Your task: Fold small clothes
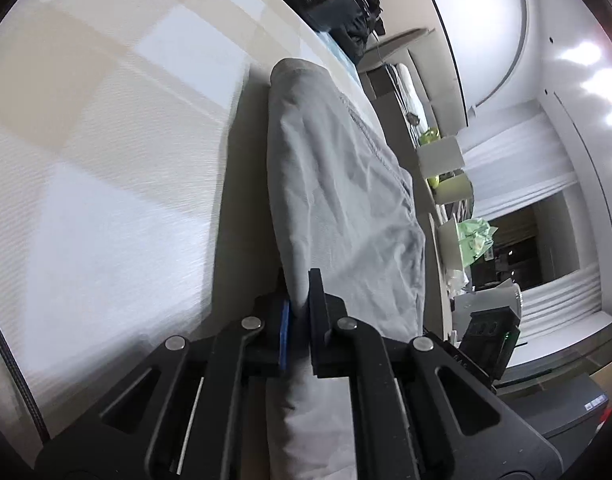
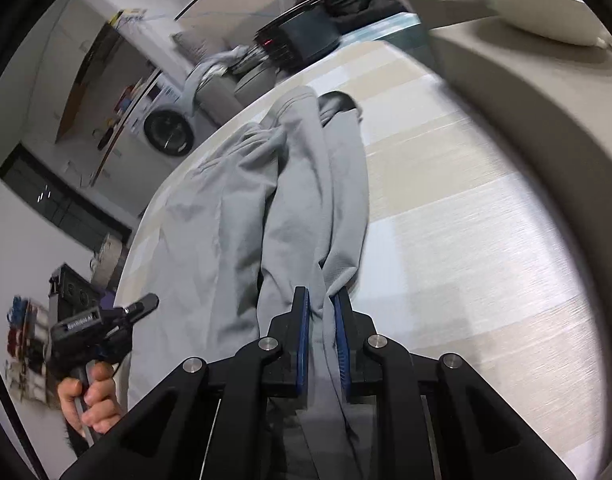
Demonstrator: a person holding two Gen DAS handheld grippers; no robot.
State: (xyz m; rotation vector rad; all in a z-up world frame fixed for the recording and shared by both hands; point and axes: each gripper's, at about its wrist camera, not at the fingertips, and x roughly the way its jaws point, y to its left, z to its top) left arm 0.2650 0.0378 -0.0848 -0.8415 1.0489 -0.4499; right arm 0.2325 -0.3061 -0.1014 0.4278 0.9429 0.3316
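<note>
Left wrist view: left gripper (image 1: pixel 300 312) clamped on the grey garment (image 1: pixel 337 184), draped over the checked table (image 1: pixel 106 140).

Right wrist view: right gripper (image 2: pixel 321 320) pinching that garment's bunched edge — it may slip free, unevenly gathered.

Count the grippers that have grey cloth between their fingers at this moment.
2. The left gripper pinches the near edge of the grey garment over the table. The right gripper pinches another bunched edge of it. No other gripper shows.
</note>
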